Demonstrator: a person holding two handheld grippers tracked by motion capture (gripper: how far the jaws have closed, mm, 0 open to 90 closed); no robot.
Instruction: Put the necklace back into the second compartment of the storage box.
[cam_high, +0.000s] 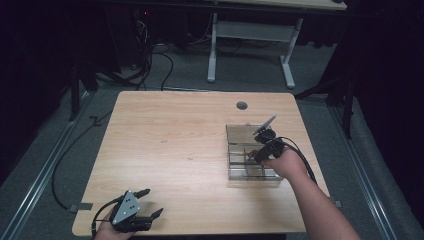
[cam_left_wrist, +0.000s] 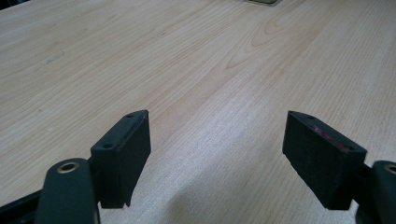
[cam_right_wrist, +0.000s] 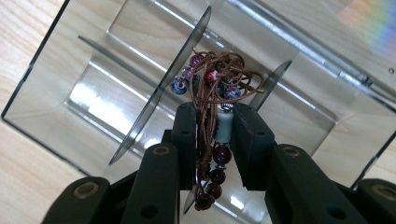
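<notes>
The right hand-held gripper (cam_right_wrist: 212, 133) clamps one beaded cord bracelet (cam_right_wrist: 212, 88) above one clear divided box (cam_right_wrist: 56, 88), thin partitions beneath it. The left hand-held gripper (cam_left_wrist: 217, 154) gapes wide over bare table (cam_left_wrist: 187, 56).

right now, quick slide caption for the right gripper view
Right gripper clamps a beaded cord bracelet above a clear divided organizer box on the wooden table.

We take this for a lab or office room: grey carpet (cam_high: 250, 75), pale wood table (cam_high: 175, 145), white-legged desk (cam_high: 250, 30) behind, tangled cables (cam_high: 150, 65) under it, floor rails (cam_high: 35, 185), dark surrounds
</notes>
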